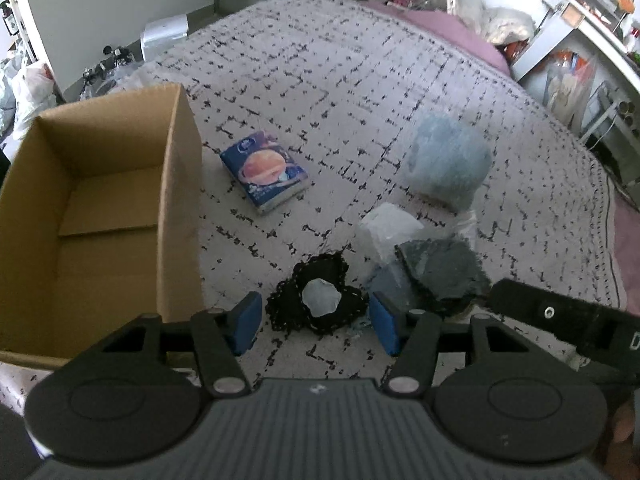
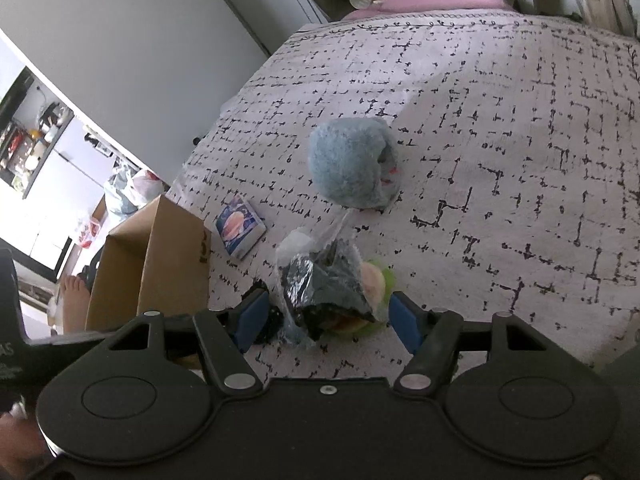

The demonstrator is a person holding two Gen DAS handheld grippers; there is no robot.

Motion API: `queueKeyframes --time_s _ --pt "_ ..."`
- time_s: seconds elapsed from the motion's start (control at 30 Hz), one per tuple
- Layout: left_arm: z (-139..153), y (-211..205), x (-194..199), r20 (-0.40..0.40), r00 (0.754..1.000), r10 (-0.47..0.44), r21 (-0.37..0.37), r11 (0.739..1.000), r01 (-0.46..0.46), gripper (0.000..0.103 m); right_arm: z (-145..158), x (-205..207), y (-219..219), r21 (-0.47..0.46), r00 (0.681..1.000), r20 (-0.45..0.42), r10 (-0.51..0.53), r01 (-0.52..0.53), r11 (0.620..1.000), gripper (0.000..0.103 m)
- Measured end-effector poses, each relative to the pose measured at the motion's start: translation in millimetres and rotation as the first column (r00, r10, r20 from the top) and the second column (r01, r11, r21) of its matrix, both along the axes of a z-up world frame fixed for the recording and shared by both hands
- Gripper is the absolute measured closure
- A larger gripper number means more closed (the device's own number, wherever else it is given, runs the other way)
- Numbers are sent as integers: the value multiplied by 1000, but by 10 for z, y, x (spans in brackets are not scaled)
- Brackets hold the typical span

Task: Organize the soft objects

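My left gripper [image 1: 316, 322] is open, its blue pads either side of a black lacy cloth [image 1: 316, 300] with a pale patch in its middle, lying on the bed. An open cardboard box [image 1: 100, 216] stands to the left, empty inside. A blue tissue pack [image 1: 264, 172], a fluffy blue plush [image 1: 448, 160] and a dark cloth in clear plastic [image 1: 440, 268] lie beyond. My right gripper [image 2: 326, 318] is open around the bagged dark cloth [image 2: 324, 284], with a green and peach soft thing [image 2: 378, 280] beside it. The box [image 2: 160, 260], tissue pack [image 2: 239, 227] and plush [image 2: 352, 164] show there too.
The bed has a pale quilt [image 1: 320, 80] with a black dashed pattern. A pink sheet [image 1: 440, 28] lies at its far end. Shelves and cluttered bags [image 1: 568, 60] stand to the right. Plastic bags [image 1: 28, 88] sit on the floor at left.
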State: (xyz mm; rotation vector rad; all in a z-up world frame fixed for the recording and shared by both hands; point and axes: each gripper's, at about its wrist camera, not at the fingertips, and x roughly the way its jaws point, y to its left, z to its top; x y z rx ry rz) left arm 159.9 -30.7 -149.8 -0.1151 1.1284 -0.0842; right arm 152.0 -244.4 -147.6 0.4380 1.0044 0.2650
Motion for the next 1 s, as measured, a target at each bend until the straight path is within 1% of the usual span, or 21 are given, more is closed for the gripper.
queueKeyframes --time_s 0.07,0.17,0.27,0.33,0.43,0.53,0.6,0.67,0.7,0.77,0.83,0.93,0.97,1.0 --pt "-50 -16 43 -7 1000 4 5 1000 -4 45 -45 44 21 -12 1000 -8 -2 2 1000 38" --pt "-91 -66 91 3 1000 -7 39 999 7 45 -101 94 46 -8 1000 -16 4 -5 1000 38" --pt "-129 -99 137 -10 1000 -11 27 1000 12 45 -155 152 40 -5 1000 -27 -5 5 1000 39" --pt "-156 -138 154 -16 1000 -17 34 999 18 45 -185 185 30 -1 999 -37 -18 17 1000 43" --pt "-188 -213 157 -11 999 -40 67 997 40 45 -225 223 32 4 999 -46 -22 22 1000 49" --pt "-273 -225 173 -27 999 -21 94 995 23 45 -266 245 64 3 998 -57 -4 4 1000 56" --pt "-308 -231 176 -24 1000 -16 112 994 19 45 -278 247 69 4 999 -54 1 -1 1000 64" --pt "-355 -235 187 -37 999 -11 112 994 15 45 -276 238 61 12 999 -51 0 0 1000 67" --pt "-377 -231 191 -44 999 -8 105 994 12 49 -270 230 55 14 999 -46 -1 2 1000 68" --pt "-406 -218 194 -51 999 3 94 996 2 50 -249 203 41 18 999 -35 -6 7 1000 69" --pt "-428 -181 202 -59 998 27 68 997 -23 55 -219 168 27 20 1000 -21 -13 13 1000 70" --pt "-433 -165 188 -58 998 38 59 998 -35 65 -178 110 -2 16 1000 -5 -26 26 1000 70" --pt "-412 -174 174 -49 998 34 60 998 -31 71 -163 92 -15 17 999 1 -32 32 999 70" --pt "-386 -180 160 -37 999 26 55 998 -24 87 -147 78 -23 19 999 7 -36 36 999 70"
